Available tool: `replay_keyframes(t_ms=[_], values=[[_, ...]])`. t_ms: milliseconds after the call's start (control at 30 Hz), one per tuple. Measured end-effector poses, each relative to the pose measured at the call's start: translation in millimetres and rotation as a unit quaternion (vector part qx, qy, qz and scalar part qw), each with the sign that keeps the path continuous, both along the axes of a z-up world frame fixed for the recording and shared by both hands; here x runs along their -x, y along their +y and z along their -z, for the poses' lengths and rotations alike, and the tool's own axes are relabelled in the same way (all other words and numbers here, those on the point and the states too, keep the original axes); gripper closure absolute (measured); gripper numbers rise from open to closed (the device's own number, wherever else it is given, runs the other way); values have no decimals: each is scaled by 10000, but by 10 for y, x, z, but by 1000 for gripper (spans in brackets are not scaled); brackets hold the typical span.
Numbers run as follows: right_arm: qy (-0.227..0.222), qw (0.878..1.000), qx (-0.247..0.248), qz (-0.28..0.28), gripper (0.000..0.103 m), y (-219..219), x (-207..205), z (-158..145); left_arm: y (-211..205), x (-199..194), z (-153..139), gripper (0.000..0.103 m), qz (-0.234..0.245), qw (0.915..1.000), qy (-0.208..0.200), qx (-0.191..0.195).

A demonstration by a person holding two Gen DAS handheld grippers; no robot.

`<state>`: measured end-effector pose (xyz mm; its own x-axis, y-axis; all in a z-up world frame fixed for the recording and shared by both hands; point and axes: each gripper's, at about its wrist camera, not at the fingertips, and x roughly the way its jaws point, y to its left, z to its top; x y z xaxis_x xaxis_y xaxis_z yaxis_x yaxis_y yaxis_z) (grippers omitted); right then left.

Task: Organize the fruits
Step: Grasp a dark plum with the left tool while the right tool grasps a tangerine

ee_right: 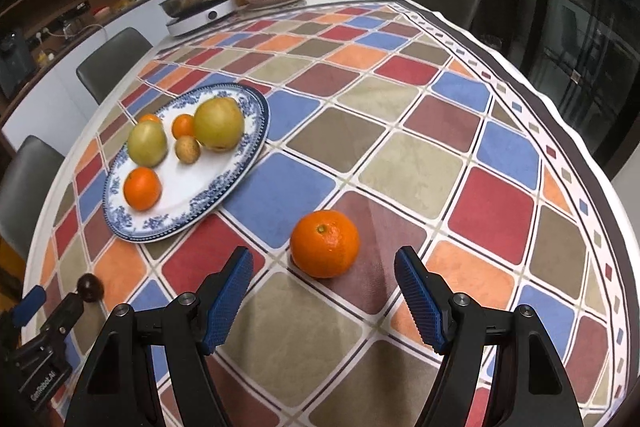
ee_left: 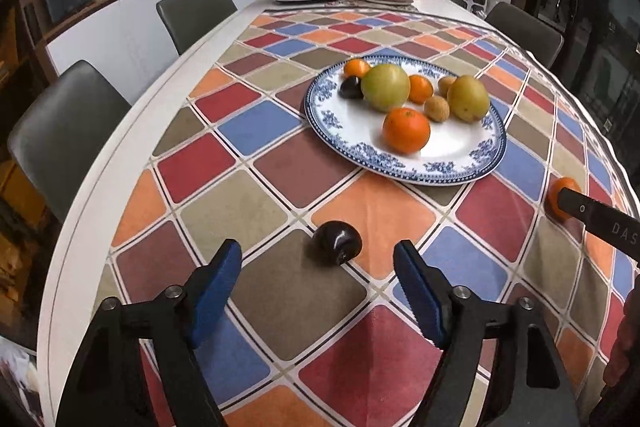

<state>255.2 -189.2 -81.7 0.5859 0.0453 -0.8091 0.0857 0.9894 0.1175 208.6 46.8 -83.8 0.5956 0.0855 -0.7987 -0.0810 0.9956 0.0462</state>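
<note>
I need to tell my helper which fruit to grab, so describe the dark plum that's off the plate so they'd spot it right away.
Start at the blue-and-white plate on the checkered tablecloth. On the cloth in front of the plate's near rim, just beyond the open jaws of the left gripper, lies the plum. It is the only dark, glossy fruit lying off the plate; the other loose fruit is a bright orange.

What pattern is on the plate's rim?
A blue floral band on white around the plate, clearest in the left wrist view.
</note>
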Motion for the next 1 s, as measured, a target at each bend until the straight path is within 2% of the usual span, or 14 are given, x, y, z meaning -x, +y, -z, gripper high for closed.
replay_keyframes(t_ms=[200, 300, 400, 467, 767, 800, 867, 1000], values=[[126, 9999, 2, 25, 30, -3, -84, 117, -4, -95, 118, 46, 66, 9997, 165, 152], [170, 9999, 19, 8, 38, 7, -126, 155, 0, -125, 150, 57, 105, 9994, 211, 255], [231, 9997, 33, 4, 42, 11, -160, 196, 3, -150, 184, 68, 144, 9991, 257, 314], [192, 9998, 101, -7, 46, 19, -169, 194, 8, -168, 203, 69, 156, 9989, 285, 348], [150, 9994, 315, -77, 50, 36, -225, 198, 16, -217, 215, 72, 167, 9988, 286, 372], [145, 9994, 319, -84, 52, 36, -231, 198, 12, -218, 214, 72, 177, 9988, 285, 362], [118, 9994, 297, -152, 61, 42, -240, 195, 9, -219, 210, 73, 195, 9988, 280, 365], [79, 9993, 313, -208, 62, 48, -230, 195, -4, -206, 188, 73, 232, 9988, 236, 349]])
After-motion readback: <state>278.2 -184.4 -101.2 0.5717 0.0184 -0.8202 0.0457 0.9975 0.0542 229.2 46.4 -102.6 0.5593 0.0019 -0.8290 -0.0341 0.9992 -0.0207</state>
